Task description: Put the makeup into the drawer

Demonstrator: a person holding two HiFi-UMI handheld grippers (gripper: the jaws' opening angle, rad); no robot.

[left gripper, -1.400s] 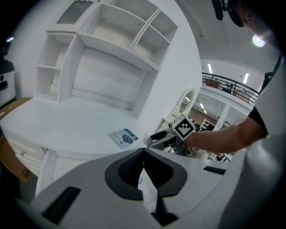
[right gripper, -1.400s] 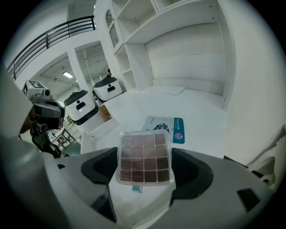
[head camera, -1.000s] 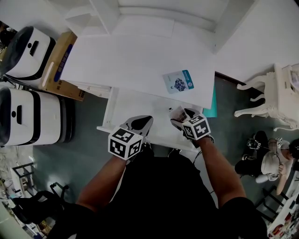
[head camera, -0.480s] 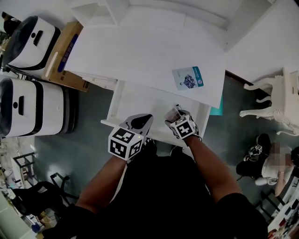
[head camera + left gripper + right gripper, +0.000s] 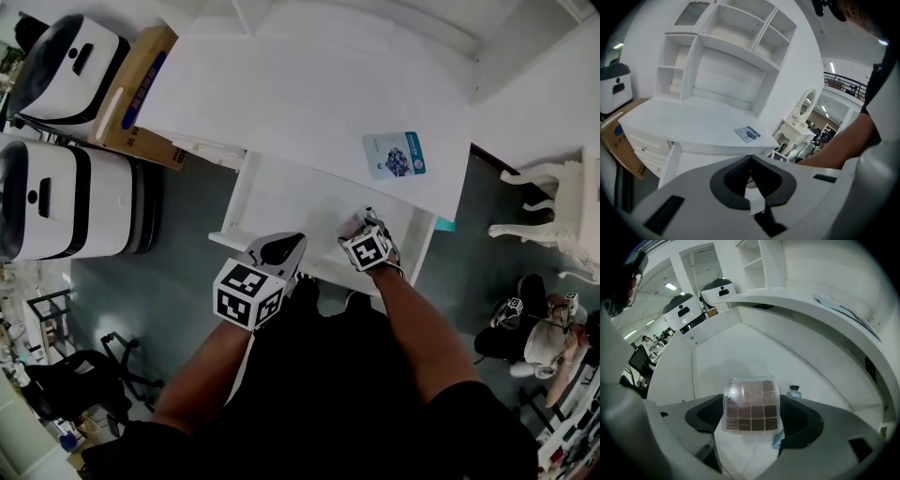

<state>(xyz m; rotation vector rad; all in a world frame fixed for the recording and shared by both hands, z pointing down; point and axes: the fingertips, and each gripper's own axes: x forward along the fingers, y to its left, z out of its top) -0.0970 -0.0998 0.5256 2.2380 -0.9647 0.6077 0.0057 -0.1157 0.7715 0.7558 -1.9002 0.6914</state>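
White tabletop (image 5: pixel 309 103) carries a blue-printed leaflet (image 5: pixel 395 155), and beneath it the drawer (image 5: pixel 281 199) stands pulled out. Over the drawer, the right gripper (image 5: pixel 752 401) has its jaws clamped on the sides of a clear eyeshadow palette (image 5: pixel 752 411), with a small capped bottle (image 5: pixel 793 391) on the drawer floor just beyond. The left gripper (image 5: pixel 750 160) has its jaws pinched together on nothing, and in the head view the palette is mostly hidden behind the right gripper's marker cube.

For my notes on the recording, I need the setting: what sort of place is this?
Probably a large hall or lab staged as a bedroom corner, not a home: a white desk with shelves, an ornate vanity with an oval mirror, and bulky white machines beside the desk.
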